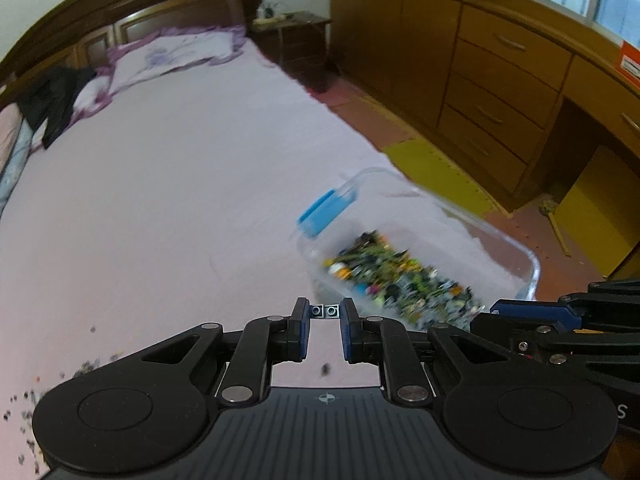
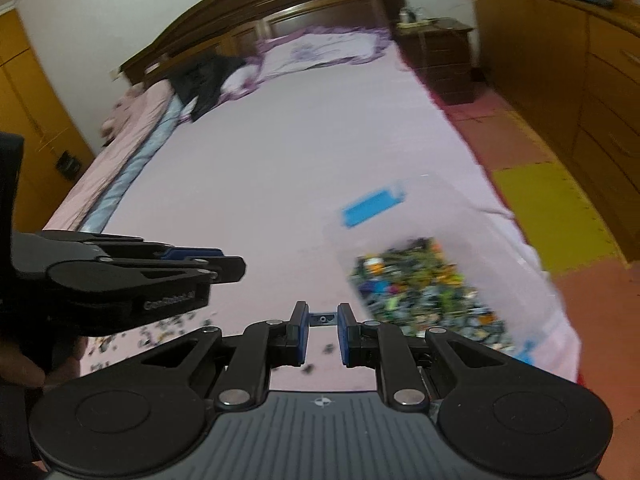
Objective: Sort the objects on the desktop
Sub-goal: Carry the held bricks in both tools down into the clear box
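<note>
Clear box (image 1: 420,248) on bed (image 1: 180,200), heaped with mixed bricks (image 1: 400,280). Left gripper (image 1: 325,312) clamped on grey brick (image 1: 325,311); right gripper (image 2: 322,317) clamped on blue piece (image 2: 323,318).

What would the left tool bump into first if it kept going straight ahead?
Probably the clear box full of little toy bricks, just beyond the left tool, which already holds a small grey brick. The picture is blurry, so depth is uncertain.
</note>
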### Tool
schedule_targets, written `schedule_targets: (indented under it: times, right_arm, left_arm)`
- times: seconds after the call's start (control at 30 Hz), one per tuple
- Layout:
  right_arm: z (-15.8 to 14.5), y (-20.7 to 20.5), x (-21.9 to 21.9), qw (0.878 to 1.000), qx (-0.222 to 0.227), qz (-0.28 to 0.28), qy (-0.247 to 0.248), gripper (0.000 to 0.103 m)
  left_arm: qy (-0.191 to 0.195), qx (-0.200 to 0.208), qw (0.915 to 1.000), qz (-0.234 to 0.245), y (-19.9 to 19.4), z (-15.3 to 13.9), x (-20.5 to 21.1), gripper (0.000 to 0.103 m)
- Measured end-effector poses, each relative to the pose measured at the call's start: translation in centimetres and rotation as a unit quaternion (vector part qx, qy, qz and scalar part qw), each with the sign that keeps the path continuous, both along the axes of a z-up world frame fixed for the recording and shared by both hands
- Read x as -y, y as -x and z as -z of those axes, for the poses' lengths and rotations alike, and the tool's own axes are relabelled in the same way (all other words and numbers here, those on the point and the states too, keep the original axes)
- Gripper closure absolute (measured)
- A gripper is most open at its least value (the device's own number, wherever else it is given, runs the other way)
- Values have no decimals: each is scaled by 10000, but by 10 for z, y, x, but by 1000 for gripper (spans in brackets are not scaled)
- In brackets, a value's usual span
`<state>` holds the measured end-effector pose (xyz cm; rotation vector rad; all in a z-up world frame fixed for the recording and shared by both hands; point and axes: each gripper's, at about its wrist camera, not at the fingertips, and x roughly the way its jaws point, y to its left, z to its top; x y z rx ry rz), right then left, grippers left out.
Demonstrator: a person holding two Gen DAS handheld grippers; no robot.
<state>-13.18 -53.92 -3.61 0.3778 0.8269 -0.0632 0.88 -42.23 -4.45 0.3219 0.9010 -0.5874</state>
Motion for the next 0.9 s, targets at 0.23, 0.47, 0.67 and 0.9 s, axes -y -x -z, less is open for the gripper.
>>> schedule_targets:
  times: [0.23, 0.47, 0.67, 0.9]
  right_arm:
    - [20, 3, 44, 9994, 18, 346, -46, 87]
    - [35, -6, 73, 9983, 23, 581, -49, 87]
    - [48, -15, 90, 9968, -47, 793, -56, 87]
    - [60, -25, 101, 9949, -113, 995, -103, 87]
  left_arm:
    - [-40, 136, 9993, 347, -4, 0, 47, 86]
    - [-53, 250, 9975, 652, -7, 6, 85, 86]
    - [-119, 286, 9960, 843, -11, 16, 107, 86]
    - [-199, 267, 9948, 961, -11, 23, 115, 86]
